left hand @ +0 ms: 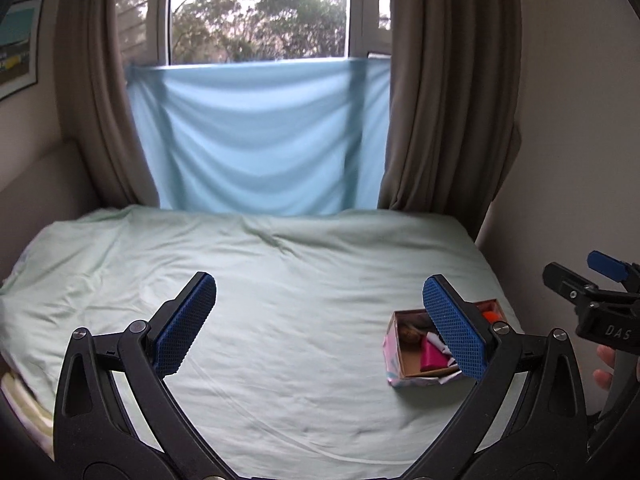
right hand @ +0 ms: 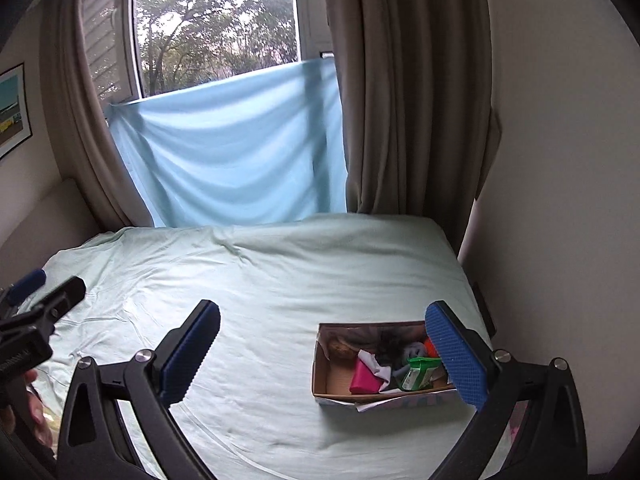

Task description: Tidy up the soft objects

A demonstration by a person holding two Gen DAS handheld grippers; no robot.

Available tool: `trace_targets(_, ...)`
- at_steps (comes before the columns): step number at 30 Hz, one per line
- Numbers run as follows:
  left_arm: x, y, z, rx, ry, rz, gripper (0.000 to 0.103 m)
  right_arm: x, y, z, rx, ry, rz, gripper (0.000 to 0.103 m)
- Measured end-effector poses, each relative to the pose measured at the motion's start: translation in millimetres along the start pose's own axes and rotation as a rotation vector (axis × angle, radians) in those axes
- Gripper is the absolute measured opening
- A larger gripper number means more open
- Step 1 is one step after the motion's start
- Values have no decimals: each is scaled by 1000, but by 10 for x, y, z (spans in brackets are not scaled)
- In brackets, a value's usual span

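Nearest the cameras, the left gripper (left hand: 320, 326) hangs above the bed (left hand: 280, 300) with its blue-padded jaws spread wide and nothing between them. The right gripper (right hand: 324, 354) is likewise wide apart and empty, held over the bed's near right part. Each tool shows at the edge of the other's view, with fingers of the person's hands (left hand: 604, 368) curled on the handles. Between the right gripper's pads, near the bed's right edge, sits an open cardboard box (right hand: 332, 380) with a patterned outer wall. In it lie the soft things: a magenta folded cloth (right hand: 364, 380), a white cloth (right hand: 374, 364), a green packet (right hand: 418, 374), something orange (right hand: 430, 346) at the right end, a brown fuzzy item (right hand: 340, 350) at the far left corner and a dark tuft (right hand: 390, 344) beside it. The pale green sheet is wrinkled and otherwise bare out to the far edge. Beyond it a light blue cloth (left hand: 260, 136) hangs across the lower window (left hand: 260, 12), flanked by taupe curtains (left hand: 448, 100); trees show through the glass. A framed picture (left hand: 18, 46) hangs on the left wall.
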State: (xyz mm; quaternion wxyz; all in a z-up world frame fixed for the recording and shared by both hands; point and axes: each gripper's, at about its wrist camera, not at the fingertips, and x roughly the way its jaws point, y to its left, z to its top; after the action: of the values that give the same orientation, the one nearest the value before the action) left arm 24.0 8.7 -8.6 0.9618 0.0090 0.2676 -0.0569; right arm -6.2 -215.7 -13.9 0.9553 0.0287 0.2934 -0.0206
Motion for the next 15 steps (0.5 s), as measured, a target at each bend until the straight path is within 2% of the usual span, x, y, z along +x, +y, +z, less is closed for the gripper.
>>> trace_targets(2,-83,30,-4,3,-20,-16,103,-58,73,-12,-24,-15,-5,102)
trace_targets(5,-171,47,-38,10,-49,2,103,-89,152,-25,-53,-13,0,102)
trace_targets(15,-217,-27,-56,27,-76,-20,103,-226,180,-2,-15,-68,-36,102)
